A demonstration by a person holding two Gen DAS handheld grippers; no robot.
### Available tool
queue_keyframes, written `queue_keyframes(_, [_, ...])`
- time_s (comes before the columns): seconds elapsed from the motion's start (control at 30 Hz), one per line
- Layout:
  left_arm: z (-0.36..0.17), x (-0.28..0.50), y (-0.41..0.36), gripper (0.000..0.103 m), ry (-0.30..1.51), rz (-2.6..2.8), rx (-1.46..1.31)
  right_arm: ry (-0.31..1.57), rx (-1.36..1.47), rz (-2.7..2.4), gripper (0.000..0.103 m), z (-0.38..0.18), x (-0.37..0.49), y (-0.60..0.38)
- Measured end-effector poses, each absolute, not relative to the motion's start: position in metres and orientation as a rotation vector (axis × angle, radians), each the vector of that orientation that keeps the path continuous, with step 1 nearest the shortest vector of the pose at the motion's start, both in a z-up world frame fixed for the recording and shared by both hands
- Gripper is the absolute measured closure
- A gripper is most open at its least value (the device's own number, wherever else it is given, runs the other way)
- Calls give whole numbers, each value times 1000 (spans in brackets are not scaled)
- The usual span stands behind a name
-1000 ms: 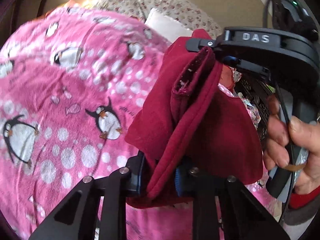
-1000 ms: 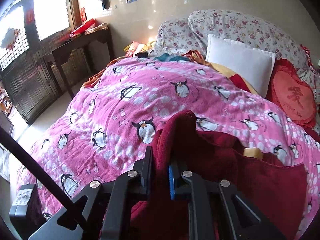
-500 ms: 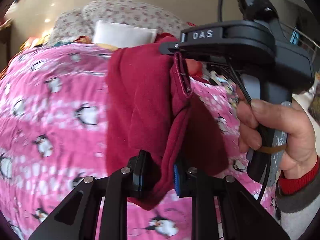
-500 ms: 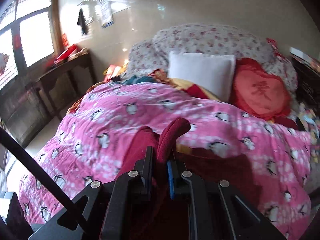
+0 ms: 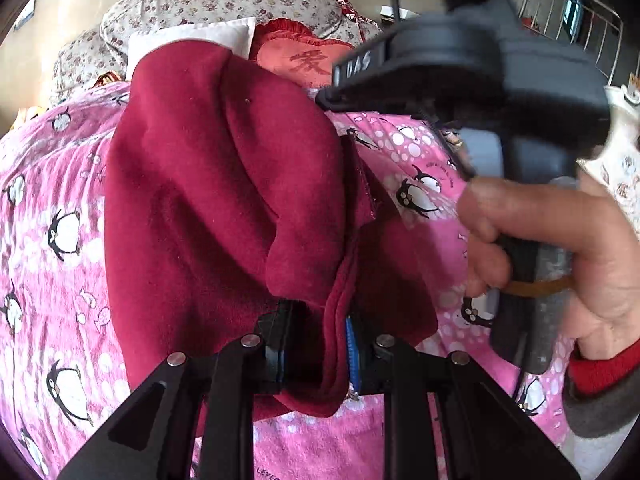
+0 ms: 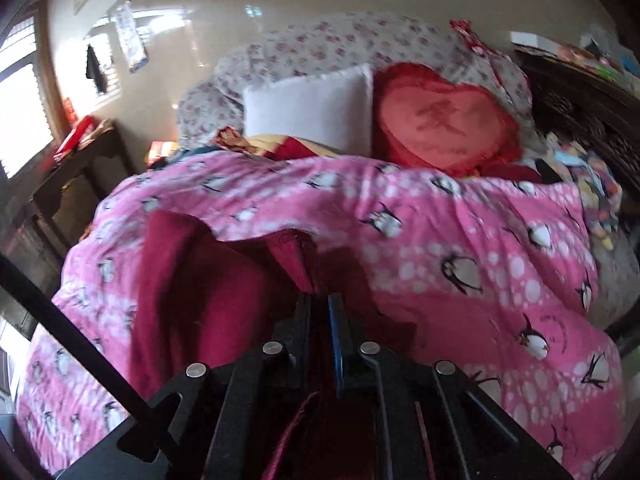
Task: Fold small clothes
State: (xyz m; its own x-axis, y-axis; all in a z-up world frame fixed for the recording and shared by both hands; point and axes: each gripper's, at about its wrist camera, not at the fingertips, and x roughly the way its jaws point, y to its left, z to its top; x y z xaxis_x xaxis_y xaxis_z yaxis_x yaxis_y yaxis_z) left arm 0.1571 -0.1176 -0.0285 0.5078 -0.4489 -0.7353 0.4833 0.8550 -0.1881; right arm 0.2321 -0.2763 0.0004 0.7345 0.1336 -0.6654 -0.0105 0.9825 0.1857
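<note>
We hold the dark red garment [image 5: 224,200] up over the pink bed cover [image 5: 52,184], mid-frame; the left gripper [image 5: 320,344] and right gripper [image 6: 320,312] have their jaws clamped on its edges. The right pinch looks thin, so a tug could slip it and spoil the fold.

Daylight from window [image 6: 16,116] left of white pillow [image 6: 308,110]; glare on glossy wall above it. Right-wrist pic motion-blurred, fisheye corners dark. Right gripper [image 5: 460,80] smeared.
</note>
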Motion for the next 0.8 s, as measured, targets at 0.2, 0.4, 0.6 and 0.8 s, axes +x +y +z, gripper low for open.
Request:
queue_keyframes(0.2, [-9,143,-106,76,861,-611,40,707,417,134,80,0,218,-310])
queue_keyframes(0.4, [6,125,-65,67,841,-671,-19,702,496,217,29,3,194,-309])
queue_keyframes(0.6, [6,129,-29,59,828,-582,-47,765,497,289,27,-16,201,-286])
queue_keyframes(0.8, [-17,144,-25,55,881,-497,-16,771,443,228,73,-36,211,-263])
